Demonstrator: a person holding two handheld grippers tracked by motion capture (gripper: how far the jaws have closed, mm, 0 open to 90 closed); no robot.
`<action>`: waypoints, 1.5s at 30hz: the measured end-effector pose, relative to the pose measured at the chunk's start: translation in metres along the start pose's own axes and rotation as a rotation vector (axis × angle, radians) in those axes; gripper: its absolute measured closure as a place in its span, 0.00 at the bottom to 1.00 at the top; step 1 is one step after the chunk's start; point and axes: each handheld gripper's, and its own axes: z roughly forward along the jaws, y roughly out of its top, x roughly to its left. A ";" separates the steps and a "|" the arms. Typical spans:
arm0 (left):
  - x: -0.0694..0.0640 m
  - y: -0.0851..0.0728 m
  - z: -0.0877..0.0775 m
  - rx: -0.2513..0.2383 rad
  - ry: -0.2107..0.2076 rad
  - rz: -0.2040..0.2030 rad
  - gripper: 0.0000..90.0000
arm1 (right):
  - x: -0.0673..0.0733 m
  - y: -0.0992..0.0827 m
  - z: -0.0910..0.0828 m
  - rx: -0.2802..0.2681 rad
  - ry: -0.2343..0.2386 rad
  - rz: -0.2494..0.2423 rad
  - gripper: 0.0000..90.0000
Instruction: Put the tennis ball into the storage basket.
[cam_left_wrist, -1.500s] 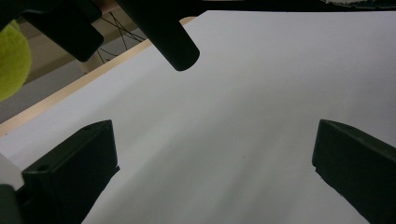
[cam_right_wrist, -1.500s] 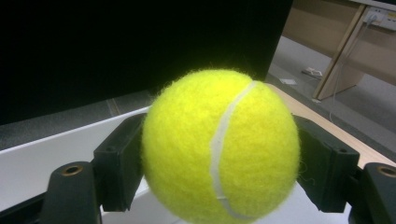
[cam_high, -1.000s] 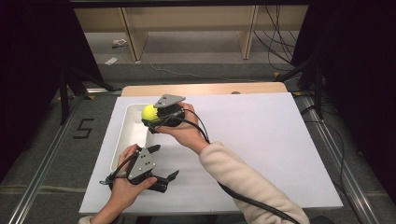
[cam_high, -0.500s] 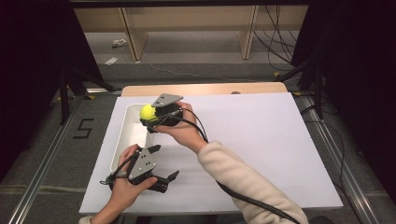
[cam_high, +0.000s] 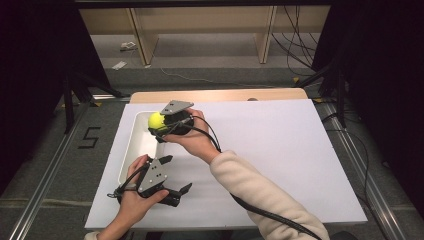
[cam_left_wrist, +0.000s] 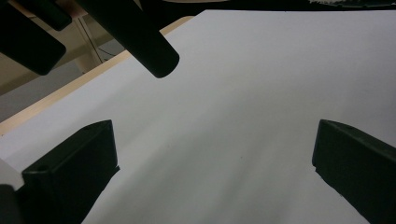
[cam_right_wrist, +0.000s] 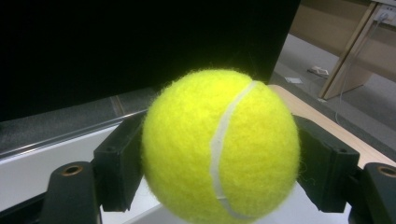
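A yellow tennis ball (cam_high: 156, 120) (cam_right_wrist: 219, 147) is clamped between the black jaws of my right gripper (cam_high: 161, 122) (cam_right_wrist: 219, 158), which is shut on it and holds it above the far end of a white tray (cam_high: 131, 150). My left gripper (cam_high: 179, 176) (cam_left_wrist: 215, 172) rests low near the table's front edge, just right of the tray's near end. Its jaws stand wide open over the bare white tabletop (cam_left_wrist: 243, 107), nothing between them.
The white table sheet (cam_high: 280, 150) spreads wide to the right of both hands. A wooden strip (cam_high: 220, 95) runs along the far edge. Metal rails and cables border the table on the floor, with shelving legs behind.
The right gripper with the ball has shifted slightly left over the tray's far end. The left gripper has stayed put.
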 end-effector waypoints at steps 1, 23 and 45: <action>0.000 0.000 0.000 0.000 0.000 0.000 0.00 | 0.000 0.000 0.000 0.001 0.000 -0.003 0.29; 0.000 0.000 0.000 0.002 -0.001 0.005 0.00 | 0.001 0.005 0.008 0.002 0.007 -0.007 0.29; 0.000 0.000 0.001 0.005 -0.002 0.007 0.00 | 0.001 0.009 0.015 0.014 0.014 -0.017 0.29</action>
